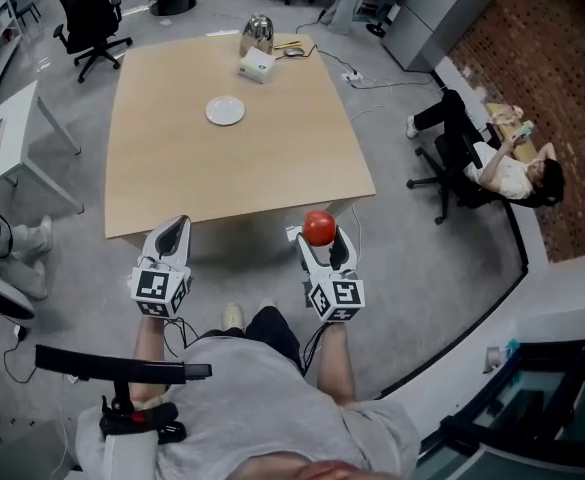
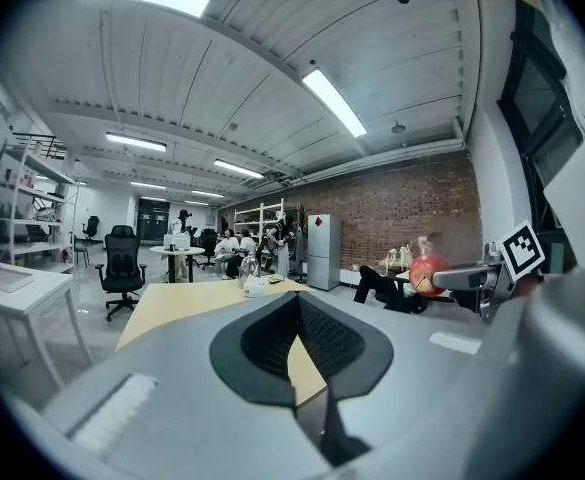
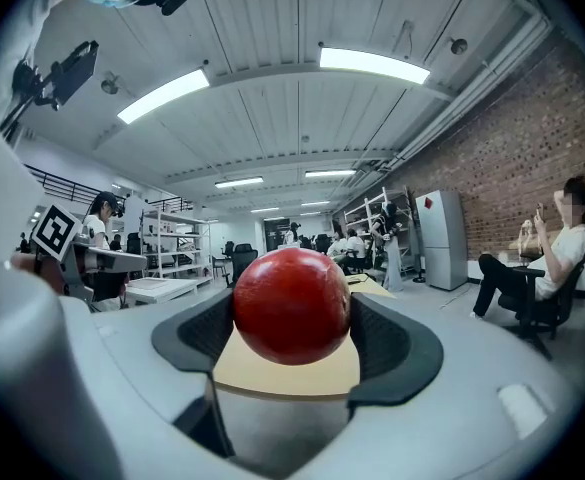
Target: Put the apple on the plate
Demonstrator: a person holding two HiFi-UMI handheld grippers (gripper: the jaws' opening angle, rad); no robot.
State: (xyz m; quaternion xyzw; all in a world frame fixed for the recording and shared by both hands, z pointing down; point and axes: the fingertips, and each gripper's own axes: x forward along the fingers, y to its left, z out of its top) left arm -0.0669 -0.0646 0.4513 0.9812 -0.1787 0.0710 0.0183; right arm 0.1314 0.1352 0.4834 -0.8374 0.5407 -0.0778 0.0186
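Head view: clamps apple (image 1: 319, 228) in right gripper (image 1: 324, 242) by table (image 1: 172, 173) near edge, holds left gripper (image 1: 175, 230) closed on nothing, well apart from plate (image 1: 225, 110).

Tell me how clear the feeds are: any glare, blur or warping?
Head view: even light, sharp, plate plainly visible. Right gripper view: heavy fisheye, apple sharp with faint highlights, ceiling lights blown out. Left gripper view: same fisheye, near jaws soft.
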